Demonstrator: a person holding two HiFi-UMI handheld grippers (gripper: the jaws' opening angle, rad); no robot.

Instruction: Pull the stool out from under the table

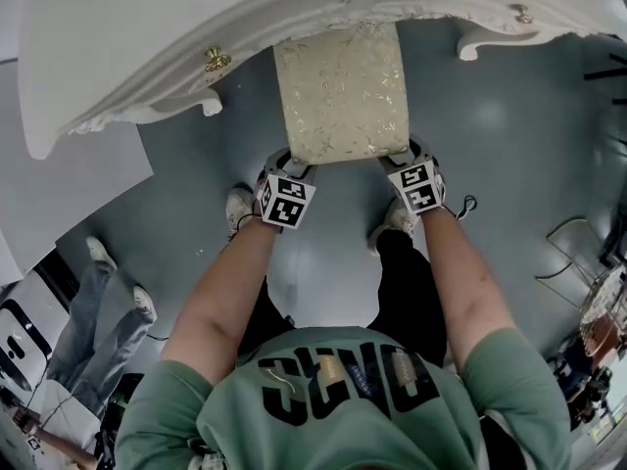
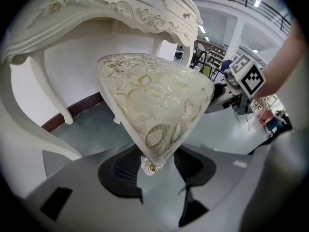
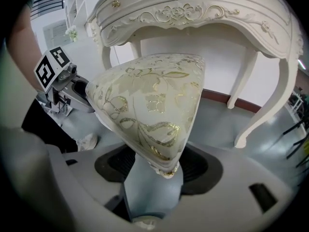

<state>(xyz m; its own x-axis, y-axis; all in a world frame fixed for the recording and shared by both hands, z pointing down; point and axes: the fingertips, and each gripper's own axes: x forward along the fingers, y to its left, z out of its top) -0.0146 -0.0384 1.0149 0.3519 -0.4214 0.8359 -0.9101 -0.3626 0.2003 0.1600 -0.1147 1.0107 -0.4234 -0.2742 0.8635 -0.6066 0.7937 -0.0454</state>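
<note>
The stool point(image 1: 343, 91), with a cream cushion patterned in gold, stands half under the white carved table point(image 1: 127, 76), its near edge toward me. My left gripper point(image 1: 290, 164) is at the stool's near left corner. In the left gripper view that corner point(image 2: 154, 105) fills the gap between the dark pads point(image 2: 123, 170), so the left gripper point(image 2: 157, 166) is shut on it. My right gripper point(image 1: 411, 157) holds the near right corner. In the right gripper view that corner of the stool point(image 3: 149, 100) is wedged between the pads point(image 3: 198, 166) of the right gripper point(image 3: 159, 166).
Curved white table legs point(image 1: 211, 106) point(image 1: 470, 47) flank the stool. My shoes point(image 1: 238, 209) point(image 1: 397, 218) are on the grey floor just behind the grippers. Another person's legs point(image 1: 98, 321) stand at the lower left. Dark wire furniture point(image 1: 578, 253) sits at the right.
</note>
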